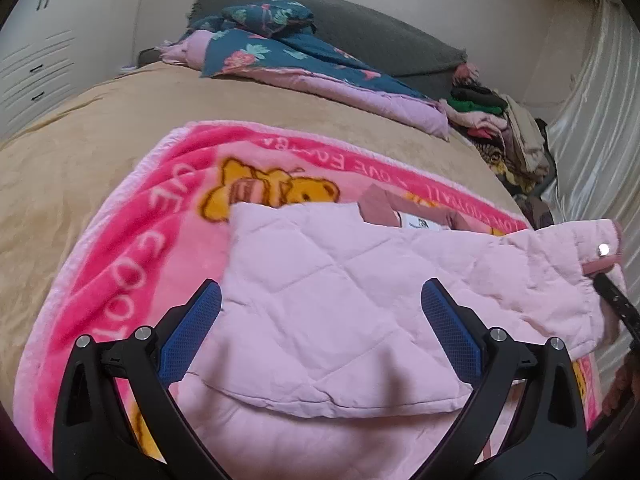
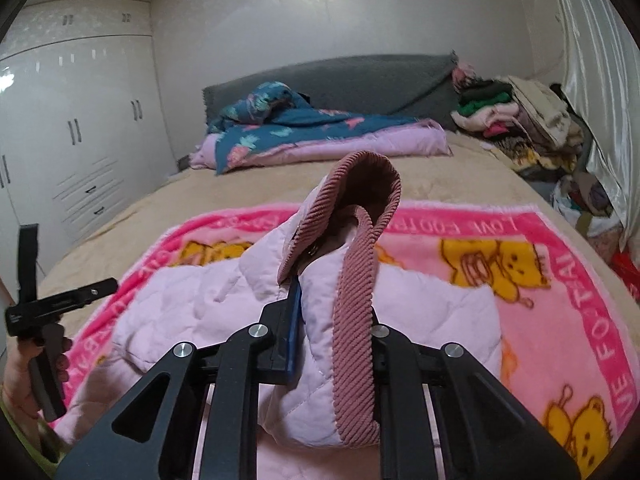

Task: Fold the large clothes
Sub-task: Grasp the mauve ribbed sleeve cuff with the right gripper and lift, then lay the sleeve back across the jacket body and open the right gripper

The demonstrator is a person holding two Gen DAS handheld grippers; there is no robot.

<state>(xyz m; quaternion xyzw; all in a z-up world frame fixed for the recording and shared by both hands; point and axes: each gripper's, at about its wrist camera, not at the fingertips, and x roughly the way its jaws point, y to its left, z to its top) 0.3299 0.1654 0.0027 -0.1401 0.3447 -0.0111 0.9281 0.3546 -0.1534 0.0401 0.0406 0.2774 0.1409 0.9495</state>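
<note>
A pale pink quilted jacket with dusty-rose corduroy trim lies partly folded on a pink bear-print blanket. My left gripper is open and empty, its blue pads hovering just above the jacket. My right gripper is shut on the jacket's sleeve and holds its corduroy cuff up above the blanket. The right gripper also shows at the right edge of the left wrist view. The left gripper shows at the left of the right wrist view.
The blanket lies on a beige bed. A blue floral quilt and grey headboard are at the far end. A pile of clothes sits far right by a curtain. White wardrobes stand left.
</note>
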